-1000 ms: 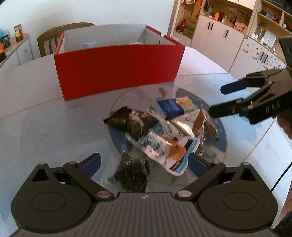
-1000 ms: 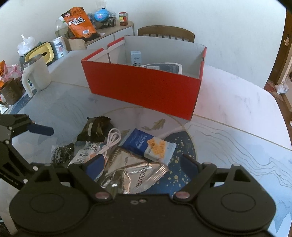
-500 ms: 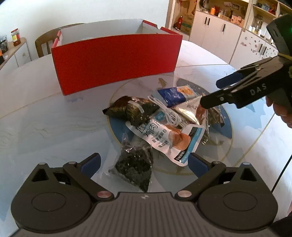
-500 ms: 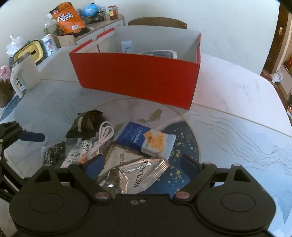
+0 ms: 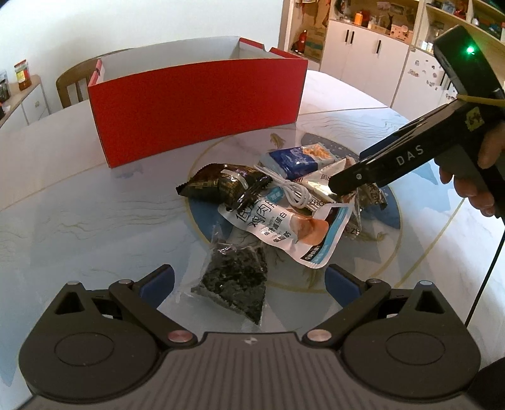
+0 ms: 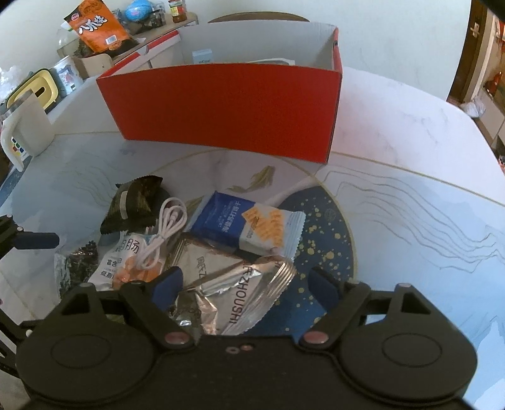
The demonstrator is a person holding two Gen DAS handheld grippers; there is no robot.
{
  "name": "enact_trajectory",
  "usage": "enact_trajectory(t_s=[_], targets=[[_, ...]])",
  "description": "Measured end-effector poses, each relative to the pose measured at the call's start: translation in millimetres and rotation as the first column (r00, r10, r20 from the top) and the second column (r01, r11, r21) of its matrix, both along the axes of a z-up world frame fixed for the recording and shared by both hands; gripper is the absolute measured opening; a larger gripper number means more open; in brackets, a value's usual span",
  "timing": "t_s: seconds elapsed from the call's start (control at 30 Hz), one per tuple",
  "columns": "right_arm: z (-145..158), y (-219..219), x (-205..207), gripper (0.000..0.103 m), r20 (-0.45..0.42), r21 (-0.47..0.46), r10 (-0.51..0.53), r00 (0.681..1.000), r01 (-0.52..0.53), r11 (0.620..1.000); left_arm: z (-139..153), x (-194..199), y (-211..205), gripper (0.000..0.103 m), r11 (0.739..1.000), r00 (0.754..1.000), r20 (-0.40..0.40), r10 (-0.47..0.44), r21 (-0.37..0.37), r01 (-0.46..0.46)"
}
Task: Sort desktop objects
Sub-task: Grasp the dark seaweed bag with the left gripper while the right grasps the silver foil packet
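A pile of snack packets lies on the round marble table in front of a red box (image 5: 195,107). My right gripper (image 6: 246,282) has come down over the pile. Its jaws are closing with a silver foil packet (image 6: 233,284) between them, and the pads are not pressing on it. Beyond it lie a blue-and-white cracker packet (image 6: 249,224), a coiled white cable (image 6: 167,227) and a black packet (image 6: 135,205). My left gripper (image 5: 249,280) is open near the table's front, with a clear bag of dark seaweed (image 5: 233,284) lying between its fingers. A white sausage packet (image 5: 284,230) sits just past that bag.
A small pale box (image 6: 202,56) stands inside the red box (image 6: 221,104). At the left table edge stands a white mug (image 6: 28,132), with an orange snack bag (image 6: 98,28) on the sideboard behind. A wooden chair (image 5: 72,82) and white cabinets (image 5: 363,47) are beyond the table.
My right gripper has sunk onto the pile over the silver foil packet, and its jaws have narrowed a little. My left gripper has stayed about where it was.
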State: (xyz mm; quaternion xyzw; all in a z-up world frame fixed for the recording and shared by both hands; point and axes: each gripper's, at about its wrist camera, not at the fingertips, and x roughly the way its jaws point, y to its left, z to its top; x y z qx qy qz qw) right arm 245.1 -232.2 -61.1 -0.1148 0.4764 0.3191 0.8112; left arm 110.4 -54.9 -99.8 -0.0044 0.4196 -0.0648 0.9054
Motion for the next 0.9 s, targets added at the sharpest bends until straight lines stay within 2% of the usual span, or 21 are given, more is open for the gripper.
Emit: enact_trajectory(t_s=[0.1,0.37,0.47,0.7,0.77,0.9], targets=[[-1,1,-1,0.078,-0.009,0.009,-0.001,1.0,0.001,1.0,-1,1,3,0.102,1.0,1.0,0.001,0.008,0.002,-0.008],[-3,-2,0,0.076,-0.038,0.027,-0.013,0.999,0.014,1.0,-5,4,1,0.1,1.0,1.0,0.003,-0.002,0.02,0.002],[-3,-4,0,0.076,-0.045,0.034,-0.017,0.999,0.019,0.999,-6,6,1,0.097,1.0,1.0,-0.001,-0.003,0.021,0.003],[-2,-6,-1,0.068,-0.058,0.048,-0.012,0.998,0.015,0.999,-9,10,2,0.09,1.0,1.0,-0.007,-0.002,0.01,0.002],[-2,-5,-2,0.065,-0.062,0.054,-0.009,0.998,0.012,0.998,-10,11,1,0.077,1.0,1.0,-0.01,0.0,0.01,0.0],[-1,-4,-4,0.062,-0.059,0.055,-0.002,0.998,0.005,0.998,-9,12,2,0.072,1.0,1.0,-0.009,0.002,0.001,-0.002]])
